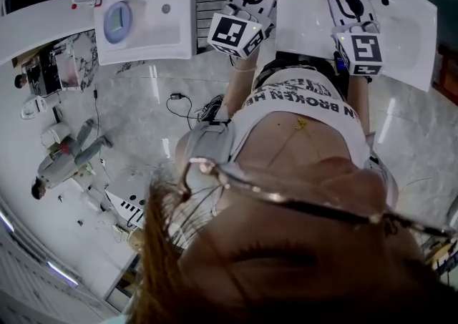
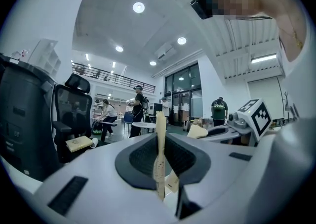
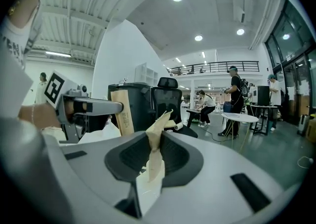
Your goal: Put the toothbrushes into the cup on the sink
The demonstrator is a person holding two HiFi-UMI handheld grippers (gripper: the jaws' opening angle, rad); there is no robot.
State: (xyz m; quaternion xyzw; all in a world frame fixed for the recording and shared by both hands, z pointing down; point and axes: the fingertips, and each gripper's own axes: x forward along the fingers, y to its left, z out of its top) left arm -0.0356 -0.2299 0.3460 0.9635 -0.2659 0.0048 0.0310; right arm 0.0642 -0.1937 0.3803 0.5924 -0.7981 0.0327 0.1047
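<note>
Plainly the left gripper point(image 2: 160, 139) and right gripper point(image 3: 154, 144) each pinch a thin beige strip point(image 2: 159, 166), jaws nearly together. So slight a hold may slip before the cup point(image 1: 118, 21) by the sink's point(image 1: 172, 36) left edge.

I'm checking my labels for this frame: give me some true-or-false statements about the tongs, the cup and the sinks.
1. Both tongs grip something beige. True: the left tongs hold a strip, the right tongs a wrapper.
2. The left tongs stand wide open. False: they are shut on the strip.
3. A blue cup sits on a sink. True: the cup is on the sink at the head view's left.
4. The tongs hover over that sink. False: they are over the other sink, to its right.
5. Nobody else is in the room. False: people stand in the background.
</note>
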